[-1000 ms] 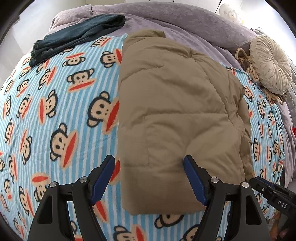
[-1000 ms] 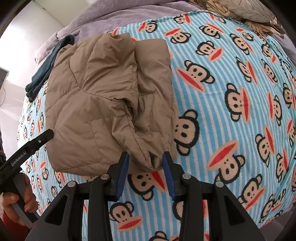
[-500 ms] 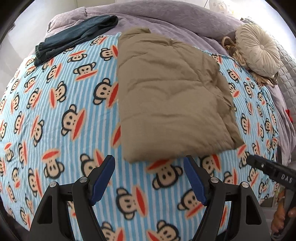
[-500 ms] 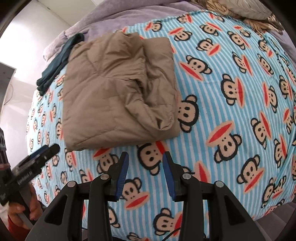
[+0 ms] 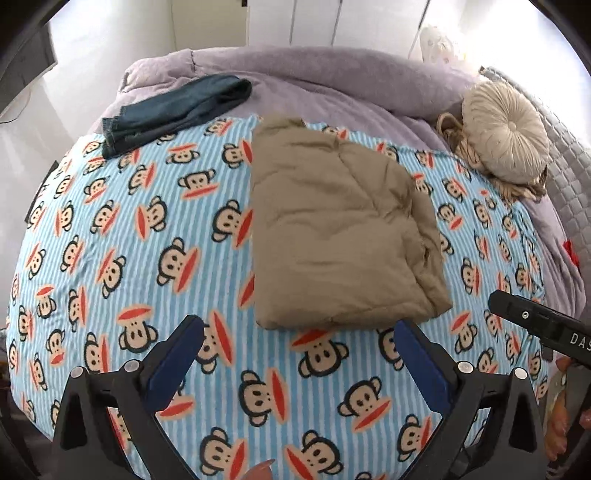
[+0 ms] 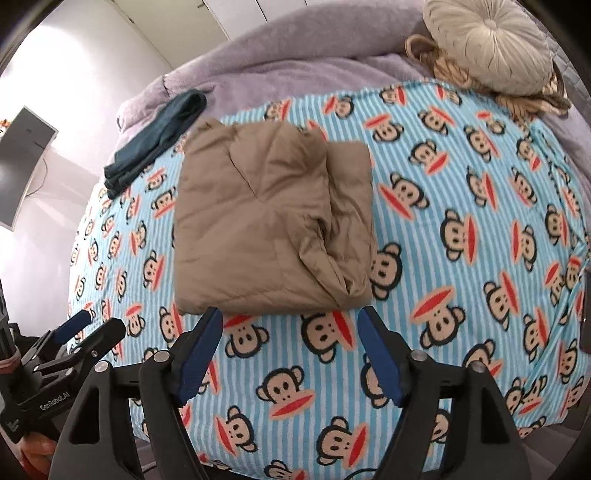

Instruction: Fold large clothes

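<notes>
Bedroom in a home. Bed (image 5: 369, 85) fills both views, covered by a lilac quilt with a blue-striped monkey-print blanket (image 5: 147, 229) spread on top. Round pleated cream cushion (image 5: 506, 136) at the far right of the bed, against a grey quilted headboard (image 5: 565, 177). Folded dark jeans (image 5: 173, 107) and a folded tan padded jacket (image 5: 332, 229) lie on the bedding. White walls and white cupboard doors (image 5: 314, 22) stand behind.
</notes>
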Motion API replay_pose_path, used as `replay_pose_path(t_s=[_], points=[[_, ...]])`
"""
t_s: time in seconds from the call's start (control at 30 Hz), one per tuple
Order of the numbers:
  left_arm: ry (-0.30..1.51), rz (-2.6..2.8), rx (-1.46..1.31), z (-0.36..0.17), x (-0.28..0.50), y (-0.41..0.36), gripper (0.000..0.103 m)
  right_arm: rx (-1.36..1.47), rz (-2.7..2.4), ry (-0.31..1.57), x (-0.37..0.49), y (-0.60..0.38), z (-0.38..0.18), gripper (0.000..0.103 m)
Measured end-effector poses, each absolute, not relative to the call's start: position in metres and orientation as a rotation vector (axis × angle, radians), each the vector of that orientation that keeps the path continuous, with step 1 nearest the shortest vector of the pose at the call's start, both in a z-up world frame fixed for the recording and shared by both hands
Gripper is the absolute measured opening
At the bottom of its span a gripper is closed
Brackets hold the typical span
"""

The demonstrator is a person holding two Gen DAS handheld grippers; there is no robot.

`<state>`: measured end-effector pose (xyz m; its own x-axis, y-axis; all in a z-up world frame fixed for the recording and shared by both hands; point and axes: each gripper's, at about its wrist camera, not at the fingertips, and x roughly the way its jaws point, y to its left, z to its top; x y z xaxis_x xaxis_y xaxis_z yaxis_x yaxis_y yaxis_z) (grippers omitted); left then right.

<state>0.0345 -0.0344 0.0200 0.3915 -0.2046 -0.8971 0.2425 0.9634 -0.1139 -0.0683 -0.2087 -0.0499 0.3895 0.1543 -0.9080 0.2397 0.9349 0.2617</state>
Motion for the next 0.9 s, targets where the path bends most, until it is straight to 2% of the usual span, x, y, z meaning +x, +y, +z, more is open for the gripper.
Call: replay_pose_path(t_s=[0.17, 0.23, 0.4, 0.9], points=[[1.091, -0.239, 0.023, 0.043, 0.036, -0.033, 0.103, 0.363, -0.074, 1.116, -0.065, -0.21, -0.026, 0.081], [1.073, -0.234, 0.019, 0.052, 0.038, -0.033, 0.103, 0.343, -0.09, 1.086, -0.065, -0.208, -0.018, 0.103], [1.021, -0.21, 0.048, 0.067, 0.034, -0.035, 0.103, 0.266, -0.127, 0.998, -0.069, -0.202, -0.003, 0.103], [0.978, -0.148, 0.079, 0.081, 0.03, -0.034, 0.103, 0.229, -0.157, 0.992, -0.068, -0.197, 0.012, 0.103]])
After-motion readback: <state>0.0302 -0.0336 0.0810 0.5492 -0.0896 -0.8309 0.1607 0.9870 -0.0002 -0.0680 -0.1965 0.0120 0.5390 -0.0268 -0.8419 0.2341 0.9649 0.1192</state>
